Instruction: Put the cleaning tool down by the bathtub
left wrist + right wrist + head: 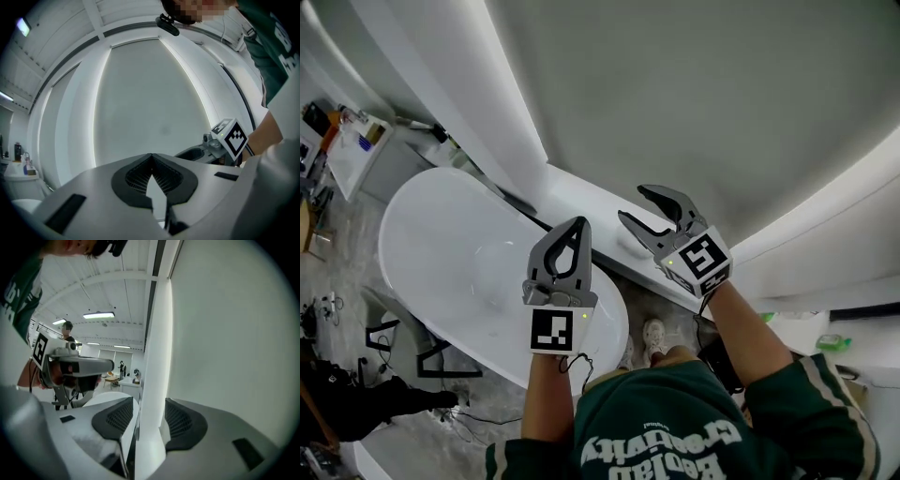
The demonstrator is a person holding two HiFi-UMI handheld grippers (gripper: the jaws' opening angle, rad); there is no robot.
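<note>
Plainly no cleaning tool shows, so its handling is unjudgeable; the left tool (577, 223) is pinched together, the right tool (632, 204) spread, both empty.

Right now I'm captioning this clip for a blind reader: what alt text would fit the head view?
Seen from above, a person in a green sweatshirt holds up two empty grippers, with a white bathtub on the floor below. The left gripper is shut, its jaw tips touching, and the right gripper is open.

Bathtub (459, 258) beneath left claw (578, 226), ledge (581, 202) behind it beneath right claw (633, 204), wall (675, 94) beyond.
</note>
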